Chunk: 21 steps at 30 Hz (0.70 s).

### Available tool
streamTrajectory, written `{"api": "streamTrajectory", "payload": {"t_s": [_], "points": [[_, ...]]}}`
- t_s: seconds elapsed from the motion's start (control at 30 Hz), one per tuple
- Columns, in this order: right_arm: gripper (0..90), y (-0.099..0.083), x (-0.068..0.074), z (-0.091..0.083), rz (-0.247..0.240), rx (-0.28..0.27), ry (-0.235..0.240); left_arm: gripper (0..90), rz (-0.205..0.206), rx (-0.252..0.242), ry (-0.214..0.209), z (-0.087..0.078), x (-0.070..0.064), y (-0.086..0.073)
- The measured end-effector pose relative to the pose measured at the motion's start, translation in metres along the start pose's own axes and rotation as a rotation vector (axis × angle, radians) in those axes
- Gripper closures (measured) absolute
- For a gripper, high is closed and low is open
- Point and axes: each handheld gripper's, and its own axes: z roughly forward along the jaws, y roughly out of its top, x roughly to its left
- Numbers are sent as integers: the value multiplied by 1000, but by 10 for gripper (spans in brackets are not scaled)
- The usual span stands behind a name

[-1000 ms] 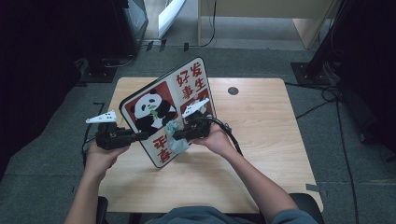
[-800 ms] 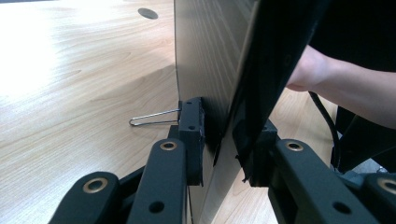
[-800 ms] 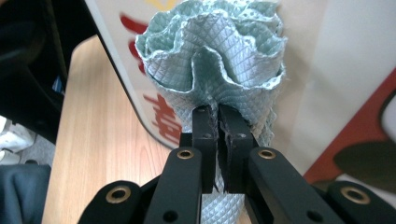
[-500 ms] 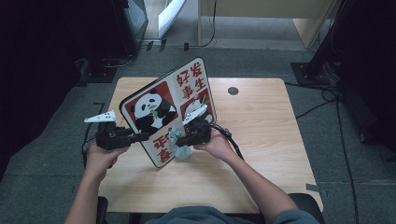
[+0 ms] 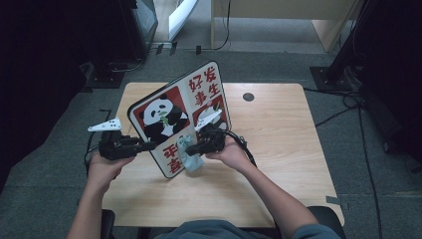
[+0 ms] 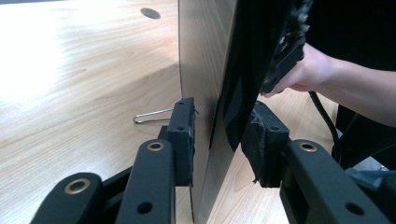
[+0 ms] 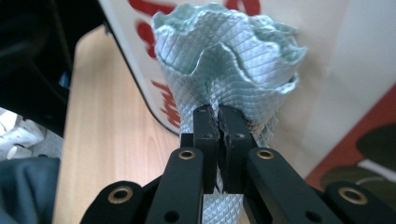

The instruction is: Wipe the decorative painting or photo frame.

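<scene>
Since a second ago, the cloth (image 5: 190, 155) has slid lower on the panda board (image 5: 180, 117), which stands propped on the table (image 5: 278, 129). Right gripper (image 7: 218, 122) is closed tight on the cloth, pressing it against the board's lower front. Left gripper (image 6: 218, 135) straddles the board's left edge, jaws narrow, pads at both faces.

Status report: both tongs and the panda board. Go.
Left tongs straddle the board edge. Right tongs shut on cloth, against board face. Nothing in the way.
</scene>
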Motion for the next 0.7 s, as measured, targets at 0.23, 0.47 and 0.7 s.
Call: {"api": "streamTrajectory", "payload": {"t_s": [0.23,0.47,0.7], "points": [[877,22,13,-20,-41,-59,2,699,3,2,2,-5,0,-2],[877,56,23,-37,-93,-100,-11,708,0,4,4,-6,0,-4],[876,99,40,-52,-174,-126,-31,730,-3,-9,4,-8,-2,-5]]}}
